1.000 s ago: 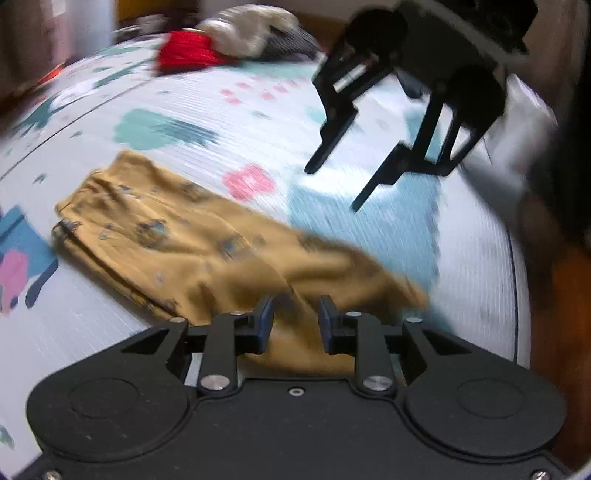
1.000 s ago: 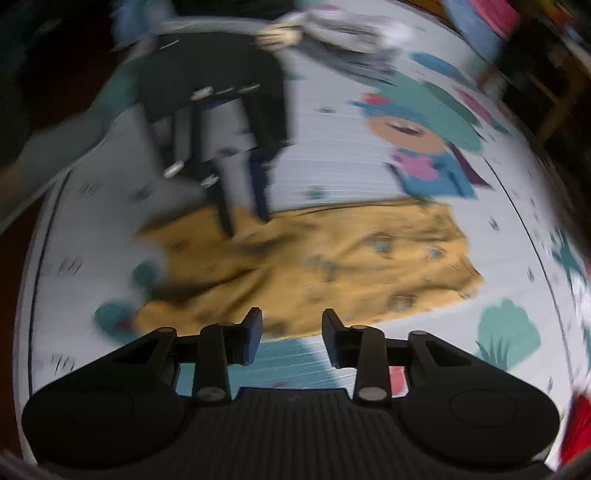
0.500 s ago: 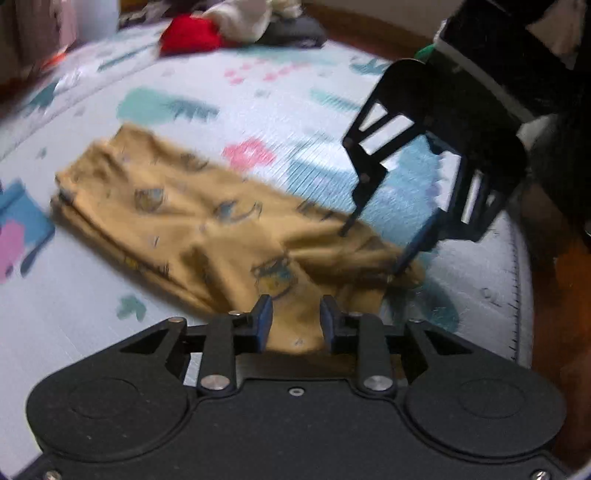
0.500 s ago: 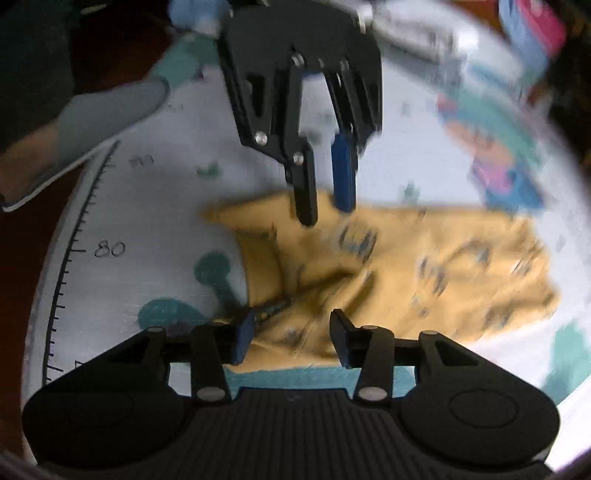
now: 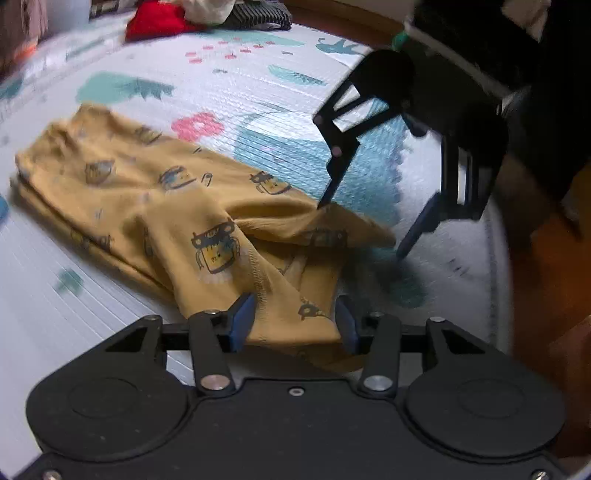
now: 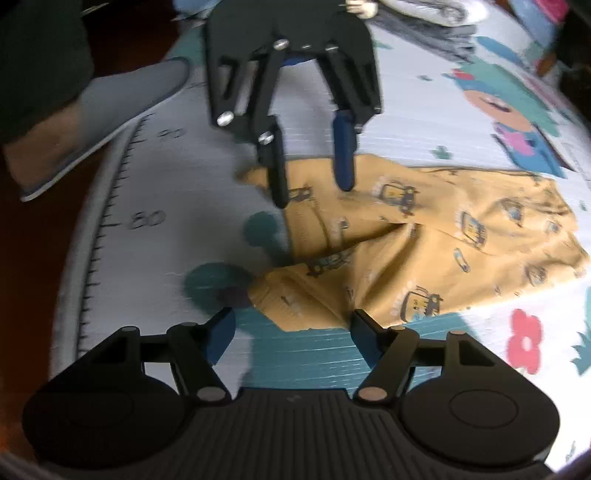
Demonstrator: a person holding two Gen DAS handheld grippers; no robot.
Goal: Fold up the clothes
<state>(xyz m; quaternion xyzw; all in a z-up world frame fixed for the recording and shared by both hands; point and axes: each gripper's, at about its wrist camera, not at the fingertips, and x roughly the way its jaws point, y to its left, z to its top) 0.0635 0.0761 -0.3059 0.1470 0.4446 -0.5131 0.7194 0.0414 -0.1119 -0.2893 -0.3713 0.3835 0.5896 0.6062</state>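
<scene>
Mustard-yellow printed trousers (image 5: 155, 195) lie on a patterned play mat (image 5: 236, 92); they also show in the right wrist view (image 6: 443, 243). My left gripper (image 5: 293, 323) is open, its jaws on either side of one leg cuff. My right gripper (image 6: 291, 325) is open just in front of the other cuff. Each gripper shows in the other's view: the right one (image 5: 360, 229) hovers at the far cuff, the left one (image 6: 314, 192) stands over the far cuff.
A red garment (image 5: 159, 24) and a heap of other clothes (image 5: 236, 11) lie at the mat's far end. A grey slipper on a foot (image 6: 99, 114) stands at the mat's edge. Wooden floor (image 5: 546, 295) lies beyond the mat.
Both grippers have come down and closer to the trouser cuffs, and both have opened wider. The cuff end of the trousers has bunched and now lies between the left jaws.
</scene>
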